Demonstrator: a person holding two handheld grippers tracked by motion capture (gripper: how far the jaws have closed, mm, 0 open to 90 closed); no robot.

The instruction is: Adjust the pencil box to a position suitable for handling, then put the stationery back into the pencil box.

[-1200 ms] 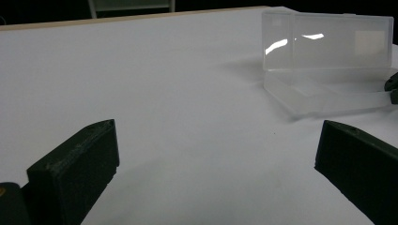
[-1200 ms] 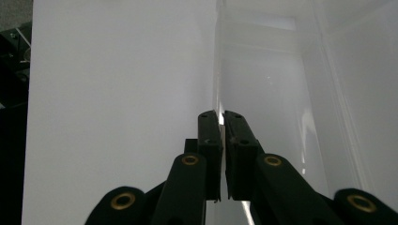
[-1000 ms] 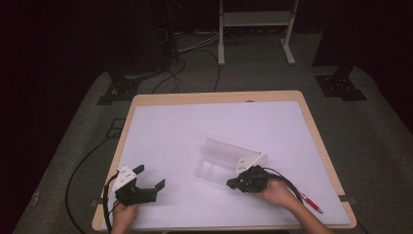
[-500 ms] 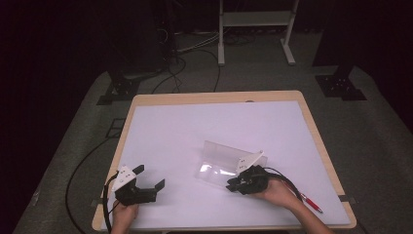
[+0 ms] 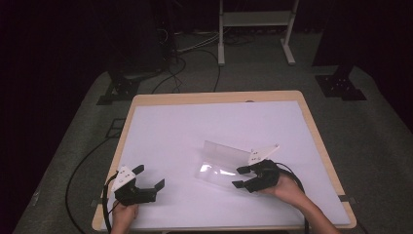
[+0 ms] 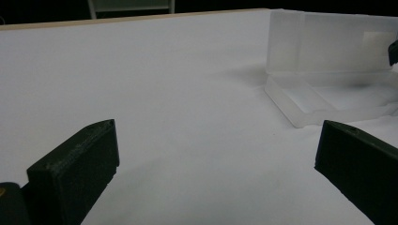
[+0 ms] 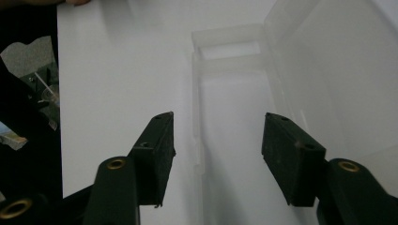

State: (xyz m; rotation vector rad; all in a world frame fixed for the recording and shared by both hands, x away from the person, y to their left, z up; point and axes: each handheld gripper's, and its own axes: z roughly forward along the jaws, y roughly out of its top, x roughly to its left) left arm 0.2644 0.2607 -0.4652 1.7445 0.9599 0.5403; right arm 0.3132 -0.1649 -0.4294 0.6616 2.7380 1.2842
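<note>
On the table [image 5: 160, 126], 1 plastic case [image 5: 221, 163] lies open right of centre, toward the near edge, its lid standing up on the far side. The right gripper [image 5: 239, 177] sits at the case's near right end, its 2 jaws spread over the case's near rim. The left gripper [image 5: 148, 177] sits at the near left corner of the table, well apart from the case, jaws spread, pointing right toward it.
</note>
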